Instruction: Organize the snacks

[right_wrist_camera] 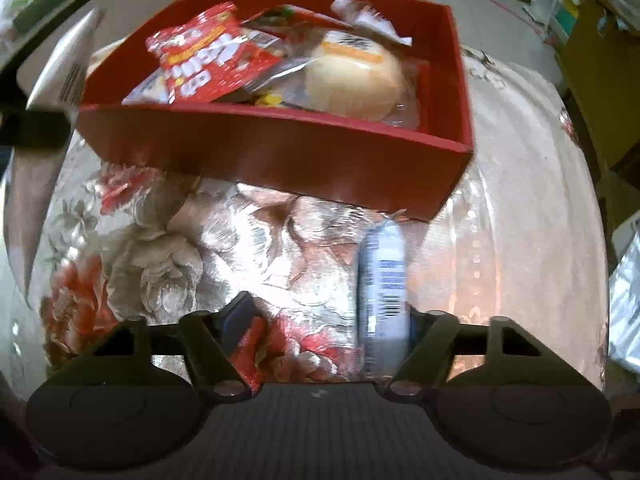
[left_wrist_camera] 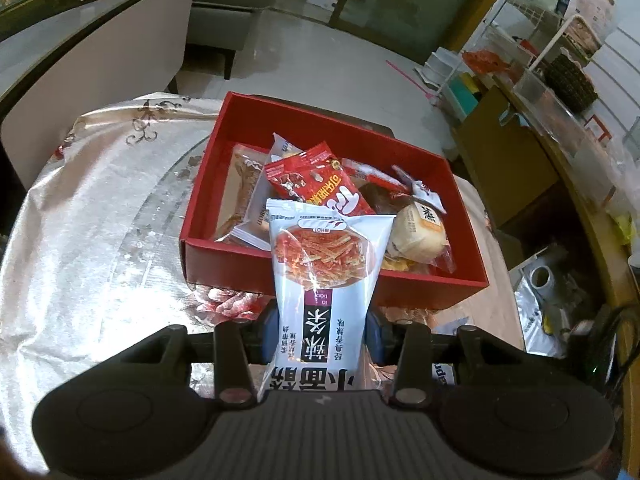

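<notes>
Left claw (left_wrist_camera: 320, 336): closing on a white snack packet (left_wrist_camera: 326, 264), its blue pads pressing both sides of the packet's lower half; the packet is standing up between the fingers, its top reaching over the near wall of the box ahead.
Red box (left_wrist_camera: 400, 292): sitting straight ahead of the left claw on the worktop (left_wrist_camera: 100, 240), which is wearing a floral cloth.
Box contents: lying in a loose heap beyond the held packet are a red snack bag (left_wrist_camera: 320, 184), to its right a wrapped round bun (left_wrist_camera: 418, 232), and several clear-wrapped pieces to its left.
Right claw (right_wrist_camera: 320, 320): standing wide open, gripping nothing; a slim white-and-blue packet (right_wrist_camera: 382, 280) is lying on the cloth just inside the right-hand finger, though motion blur is hiding whether they touch.
Red box from the right claw: sitting ahead and slightly left, its near wall (right_wrist_camera: 260, 152) close above the fingertips.
</notes>
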A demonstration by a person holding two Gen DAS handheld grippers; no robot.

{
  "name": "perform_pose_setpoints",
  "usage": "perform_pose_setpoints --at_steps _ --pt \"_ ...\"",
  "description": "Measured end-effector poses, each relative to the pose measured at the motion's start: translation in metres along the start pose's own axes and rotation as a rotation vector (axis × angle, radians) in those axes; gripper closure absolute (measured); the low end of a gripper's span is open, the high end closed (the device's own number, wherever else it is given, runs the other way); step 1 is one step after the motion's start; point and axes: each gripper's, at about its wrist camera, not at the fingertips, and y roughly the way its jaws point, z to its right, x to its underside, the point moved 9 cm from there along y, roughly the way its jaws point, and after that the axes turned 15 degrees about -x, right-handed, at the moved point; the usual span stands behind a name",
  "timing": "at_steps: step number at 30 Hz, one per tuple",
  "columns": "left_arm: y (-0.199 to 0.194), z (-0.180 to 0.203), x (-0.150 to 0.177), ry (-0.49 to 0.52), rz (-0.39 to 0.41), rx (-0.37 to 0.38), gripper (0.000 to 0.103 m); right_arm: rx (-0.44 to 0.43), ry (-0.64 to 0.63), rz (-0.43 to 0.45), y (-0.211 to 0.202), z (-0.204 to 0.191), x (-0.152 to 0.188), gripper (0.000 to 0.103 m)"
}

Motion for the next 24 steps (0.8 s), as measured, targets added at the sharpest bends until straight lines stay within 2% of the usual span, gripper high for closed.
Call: perform_pose_setpoints --at_steps 2,4,9,14,19,24 --pt "0.001 0.001 0.001 0.003 -0.004 0.002 0.067 -0.043 0.077 0.028 -0.008 0.013 -0.002 0.048" --pt "0.002 0.004 0.002 0.010 -0.008 0.007 0.067 -0.062 0.110 0.039 -0.012 0.022 0.000 0.058" --pt "0.004 0.011 0.005 0.034 -0.016 0.006 0.067 -0.096 0.175 0.065 -0.018 0.037 0.000 0.074" --pt "0.007 0.018 0.009 0.054 -0.019 0.004 0.067 -0.117 0.161 0.067 -0.020 0.026 0.005 0.072" --pt "0.014 0.018 0.011 0.051 -0.037 -0.011 0.067 -0.246 0.272 0.121 -0.026 0.029 0.002 0.072" --pt "0.015 0.021 0.014 0.068 -0.038 -0.012 0.067 -0.285 0.344 0.138 -0.020 0.036 0.006 0.072"
